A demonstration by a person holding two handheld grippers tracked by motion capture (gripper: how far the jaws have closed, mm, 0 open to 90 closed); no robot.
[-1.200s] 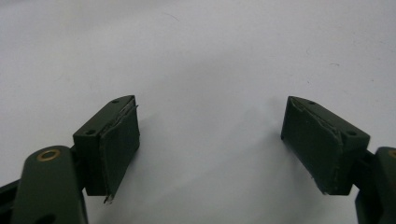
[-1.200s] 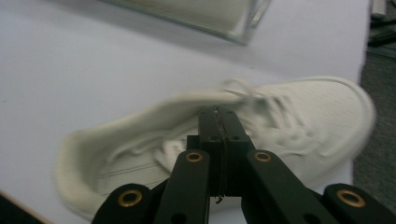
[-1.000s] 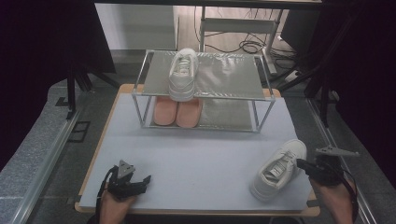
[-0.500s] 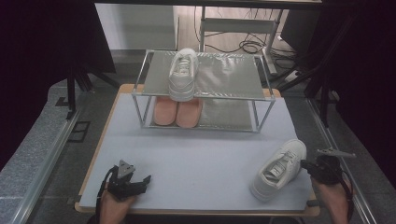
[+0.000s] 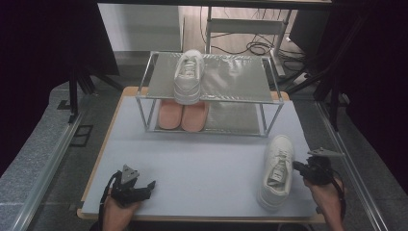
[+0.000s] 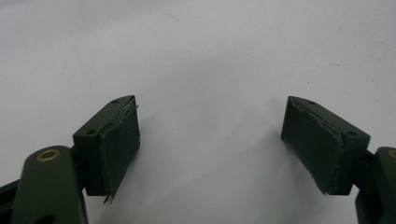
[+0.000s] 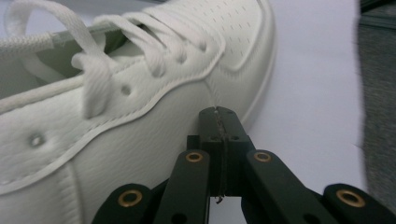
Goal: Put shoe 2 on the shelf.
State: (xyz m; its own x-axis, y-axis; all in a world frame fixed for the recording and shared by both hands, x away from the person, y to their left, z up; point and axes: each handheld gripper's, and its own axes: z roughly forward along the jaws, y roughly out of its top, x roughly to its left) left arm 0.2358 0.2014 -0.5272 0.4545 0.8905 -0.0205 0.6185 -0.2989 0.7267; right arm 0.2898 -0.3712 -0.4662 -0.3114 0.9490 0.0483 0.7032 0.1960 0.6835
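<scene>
now the white sneaker (image 5: 276,169) lies almost straight, toe toward twelve o'clock, where a second ago it sat angled with its toe swung out to about one o'clock. it rests at the five o'clock corner of the worktop (image 5: 207,168), flat on its sole. that turn lines it up with its mate (image 5: 188,76) on the top shelf of the rack (image 5: 226,72), so i judge the nudging is about done and a proper grasp comes next, before a lift to the bare shelf space at the mate's three o'clock. a pink pair (image 5: 182,114) sits on the lower shelf.

the right hand-held gripper (image 7: 218,112) is clenched, its jaws pressed together with nothing between them, and the tips rest against the sneaker's side panel just below the lace eyelets. it pushes rather than holds.

the left hand-held gripper (image 6: 210,140) is released, jaws spread wide over bare worktop at about seven o'clock, well apart from the shoe, touching nothing.
</scene>
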